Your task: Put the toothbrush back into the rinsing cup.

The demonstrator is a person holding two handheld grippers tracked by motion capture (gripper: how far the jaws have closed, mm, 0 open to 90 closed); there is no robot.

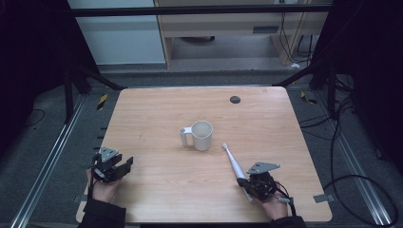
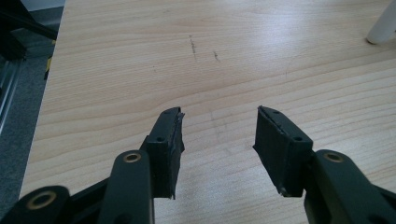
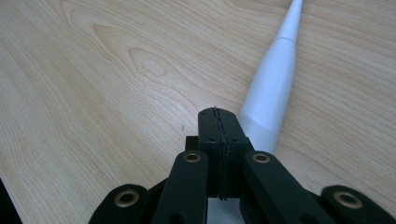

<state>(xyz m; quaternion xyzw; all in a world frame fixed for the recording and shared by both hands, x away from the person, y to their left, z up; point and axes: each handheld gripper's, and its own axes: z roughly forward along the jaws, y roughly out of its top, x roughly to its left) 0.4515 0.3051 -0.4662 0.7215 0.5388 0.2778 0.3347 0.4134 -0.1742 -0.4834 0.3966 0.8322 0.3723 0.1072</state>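
Right gripper (image 3: 219,114), jaws pressed together on nothing, sits touching my toothbrush's (image 1: 232,160) handle, whose head points toward the mug (image 1: 201,135).

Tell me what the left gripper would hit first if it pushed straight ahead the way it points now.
Probably nothing: ahead of the left gripper lies bare table; the white mug sits off to the right.
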